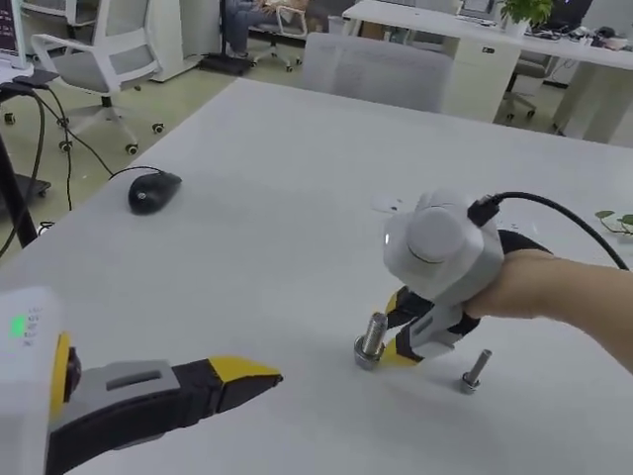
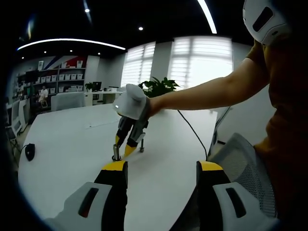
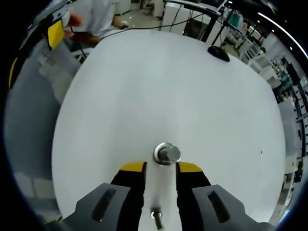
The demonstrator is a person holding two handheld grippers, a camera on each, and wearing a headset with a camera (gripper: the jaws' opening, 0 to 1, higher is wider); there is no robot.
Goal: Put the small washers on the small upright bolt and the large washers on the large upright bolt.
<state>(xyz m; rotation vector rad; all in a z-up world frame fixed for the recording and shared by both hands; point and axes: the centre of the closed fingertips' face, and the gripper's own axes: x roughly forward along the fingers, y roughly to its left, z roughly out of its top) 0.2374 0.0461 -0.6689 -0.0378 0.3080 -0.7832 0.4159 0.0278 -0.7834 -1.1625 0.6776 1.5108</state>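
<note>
First, from the head view: right gripper [image 1: 401, 338] held by a hand [image 1: 519, 287] reaching in from the right, tips down at the white table [image 1: 277, 228] just beside the large bolt [image 1: 373, 334], jaws a little parted and pinching nothing. That bolt upright, with a wider silver ring [image 1: 365, 355] at its foot; washer or bolt head, cannot tell. On the gripper's other side, near it, small bolt [image 1: 474, 371] standing on the table. Low at the near left, left gripper [image 1: 254, 380], well apart from both bolts; farther off, a black mouse [image 1: 154, 190]. Next, from the left gripper view: own yellow-tipped jaws spread wide and empty, aimed toward the right gripper and both bolts. Lastly, from the right gripper view: own jaws apart with bare table between, large bolt just ahead of the tips, small bolt in the gap between the jaws, nearer the camera.
</note>
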